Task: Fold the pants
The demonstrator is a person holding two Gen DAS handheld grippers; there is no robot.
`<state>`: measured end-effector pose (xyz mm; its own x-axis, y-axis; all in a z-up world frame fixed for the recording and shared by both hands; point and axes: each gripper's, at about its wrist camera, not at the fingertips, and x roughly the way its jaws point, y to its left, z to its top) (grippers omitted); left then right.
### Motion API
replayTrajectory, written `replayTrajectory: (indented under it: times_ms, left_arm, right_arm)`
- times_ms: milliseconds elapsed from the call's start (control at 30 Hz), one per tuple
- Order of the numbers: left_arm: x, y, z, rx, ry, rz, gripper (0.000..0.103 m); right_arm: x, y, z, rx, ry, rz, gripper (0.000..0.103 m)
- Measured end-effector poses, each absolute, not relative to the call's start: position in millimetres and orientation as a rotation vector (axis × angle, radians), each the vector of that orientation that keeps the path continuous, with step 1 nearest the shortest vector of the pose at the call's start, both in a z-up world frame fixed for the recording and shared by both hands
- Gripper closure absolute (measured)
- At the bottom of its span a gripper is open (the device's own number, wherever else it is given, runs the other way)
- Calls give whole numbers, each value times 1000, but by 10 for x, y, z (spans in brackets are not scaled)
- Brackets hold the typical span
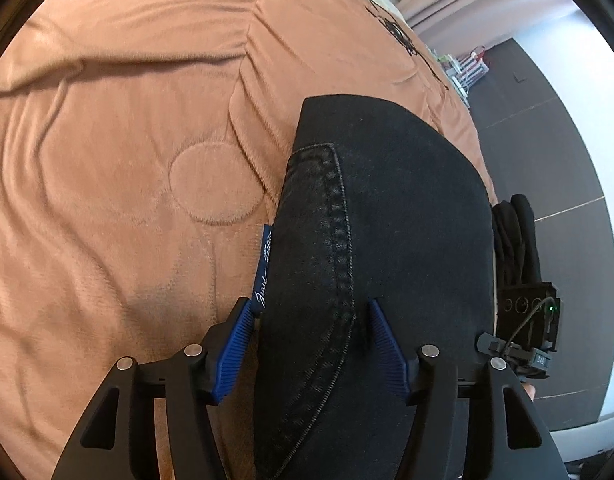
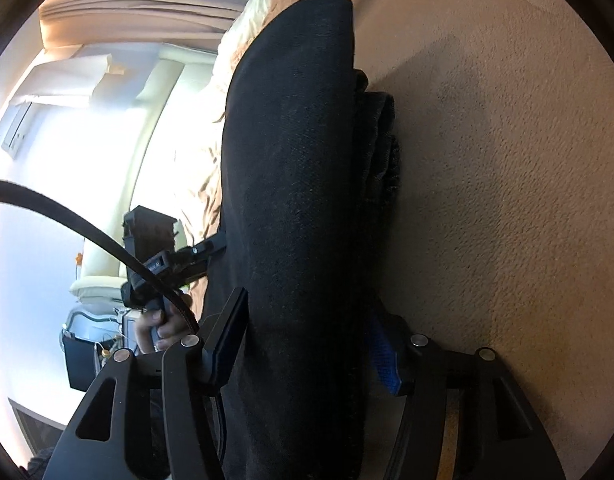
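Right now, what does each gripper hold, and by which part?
Both hold the folded black denim pants: left gripper across the stitched seam edge, right gripper across the folded bundle.

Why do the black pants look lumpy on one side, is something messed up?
A little. In the right wrist view the folded black pants have inner layers bulging out unevenly along one edge, not flush. The brown blanket underneath is wrinkled. Nothing looks torn or spilled.

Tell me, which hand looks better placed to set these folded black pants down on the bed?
Probably the left gripper: it straddles the pants from above, over the open blanket. The right gripper straddles their side near the bed's edge.
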<state>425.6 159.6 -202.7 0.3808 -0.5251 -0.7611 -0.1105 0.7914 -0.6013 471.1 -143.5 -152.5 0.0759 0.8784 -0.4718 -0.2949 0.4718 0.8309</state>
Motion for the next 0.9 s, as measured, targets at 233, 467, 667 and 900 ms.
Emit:
replayTrajectory:
  times_ms: [233,467,667,900]
  left_arm:
    - [4190,1600,-1956,-648,1131,-321,60]
    - [4060,1591,-1701,-635,1092,-332,70]
    - [3858,1550,-1442,-630,1043,-350,70]
    - [3624,1354,-1064,-626,967,-395,71]
  right_arm:
    - [4876,-1381,-1458,633,1134,1006,70]
    - [4832,-1374,-1204,557,1044,1026,77]
    - [4763,-1397,-916,511,998,1030,79]
    - [4652,-1536,-494,450,932,1010,79]
